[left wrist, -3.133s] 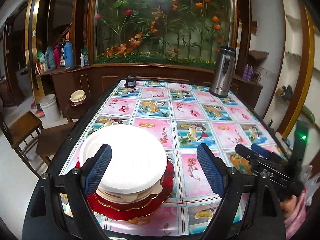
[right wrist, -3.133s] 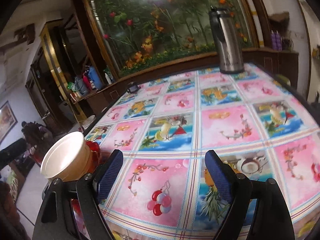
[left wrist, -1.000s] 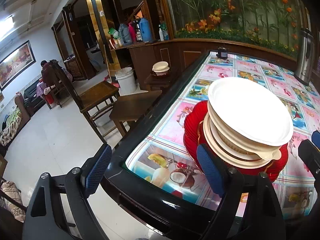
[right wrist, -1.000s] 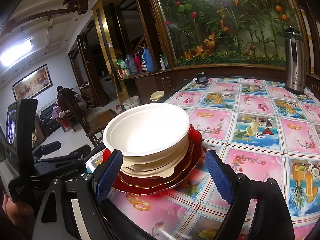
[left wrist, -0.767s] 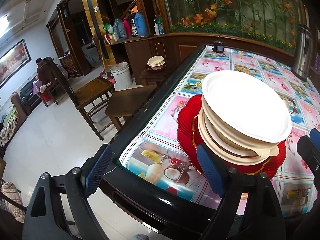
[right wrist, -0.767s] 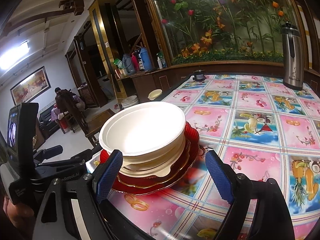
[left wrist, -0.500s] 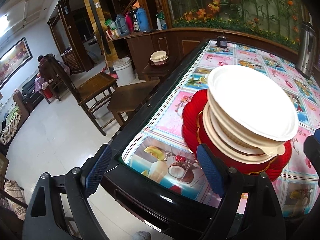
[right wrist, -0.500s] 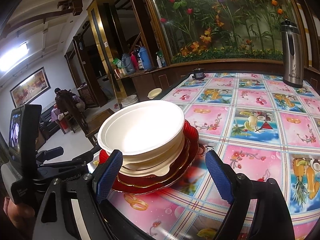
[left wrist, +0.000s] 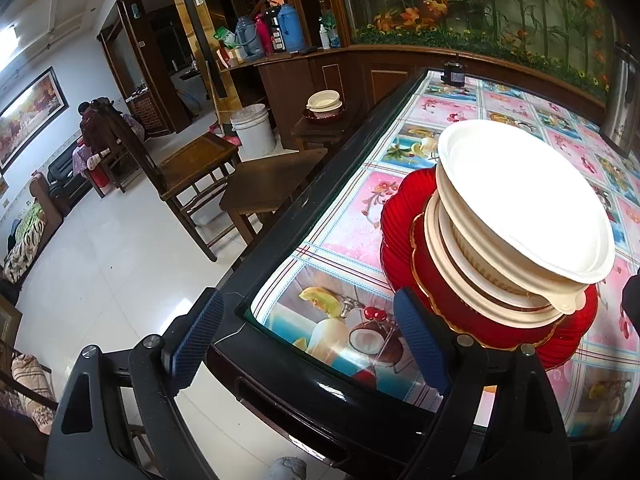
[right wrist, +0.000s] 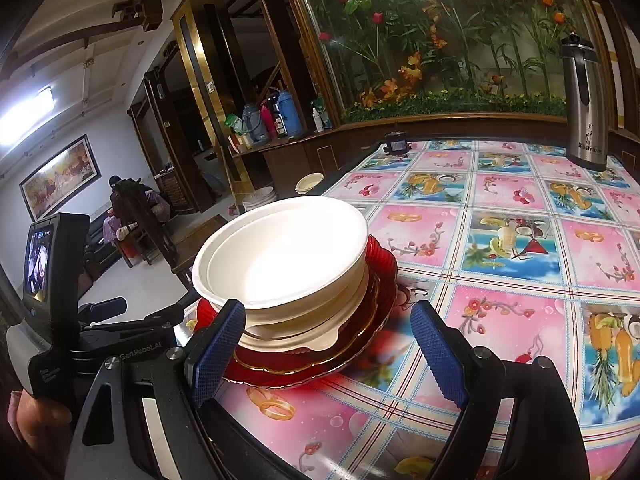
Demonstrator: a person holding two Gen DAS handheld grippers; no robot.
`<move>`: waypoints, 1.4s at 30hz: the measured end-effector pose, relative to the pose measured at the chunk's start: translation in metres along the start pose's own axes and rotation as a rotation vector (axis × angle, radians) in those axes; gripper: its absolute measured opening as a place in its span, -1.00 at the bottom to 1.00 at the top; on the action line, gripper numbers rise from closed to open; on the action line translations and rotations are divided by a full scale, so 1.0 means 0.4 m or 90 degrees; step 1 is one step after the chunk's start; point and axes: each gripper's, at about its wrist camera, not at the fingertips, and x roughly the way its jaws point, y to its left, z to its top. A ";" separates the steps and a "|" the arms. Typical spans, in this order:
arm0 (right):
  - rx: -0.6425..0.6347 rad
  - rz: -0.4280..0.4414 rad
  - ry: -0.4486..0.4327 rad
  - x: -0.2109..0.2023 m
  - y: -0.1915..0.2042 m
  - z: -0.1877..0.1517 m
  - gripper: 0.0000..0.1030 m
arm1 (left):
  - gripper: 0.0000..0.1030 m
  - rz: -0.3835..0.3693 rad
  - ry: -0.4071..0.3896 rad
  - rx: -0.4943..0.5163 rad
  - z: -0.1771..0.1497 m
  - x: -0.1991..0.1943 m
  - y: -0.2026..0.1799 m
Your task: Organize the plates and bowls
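Bowls (right wrist: 280, 264) sit stacked, apparently untouched, both hand-held grippers (left wrist: 308, 340) (right wrist: 328, 344) spread wide and empty.

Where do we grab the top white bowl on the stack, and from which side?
Probably the rim of the top white bowl. It flares out past the cream dishes under it, so one finger can go inside and one outside. Come in from the table's near edge with the right gripper, already open and facing that rim. The left gripper is open but aimed off the table corner.
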 end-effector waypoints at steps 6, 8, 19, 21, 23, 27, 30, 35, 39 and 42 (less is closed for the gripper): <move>0.004 0.002 0.002 0.004 -0.002 -0.001 0.67 | 0.71 0.005 0.007 0.003 0.001 0.011 -0.001; 0.007 0.002 0.003 0.005 -0.004 -0.002 0.68 | 0.70 0.005 0.010 0.002 0.000 0.013 0.002; 0.013 0.003 0.012 0.013 -0.006 -0.002 0.67 | 0.70 0.010 0.026 0.010 -0.001 0.031 0.004; 0.013 0.003 0.014 0.015 -0.005 -0.003 0.67 | 0.70 0.012 0.026 0.013 -0.005 0.030 0.007; 0.012 0.004 0.015 0.015 -0.004 -0.004 0.67 | 0.70 0.015 0.027 0.014 -0.006 0.032 0.010; 0.012 0.004 0.015 0.016 -0.001 -0.003 0.67 | 0.70 0.017 0.031 0.014 -0.007 0.035 0.013; 0.012 0.003 0.015 0.016 -0.002 -0.002 0.67 | 0.70 0.020 0.033 0.017 -0.008 0.036 0.013; 0.015 0.001 0.020 0.022 0.000 -0.004 0.67 | 0.70 0.024 0.036 0.017 -0.014 0.040 0.018; 0.016 0.003 0.025 0.025 0.001 -0.005 0.67 | 0.70 0.025 0.042 0.015 -0.015 0.047 0.023; 0.015 0.003 0.027 0.027 0.003 -0.006 0.67 | 0.70 0.026 0.045 0.016 -0.018 0.050 0.023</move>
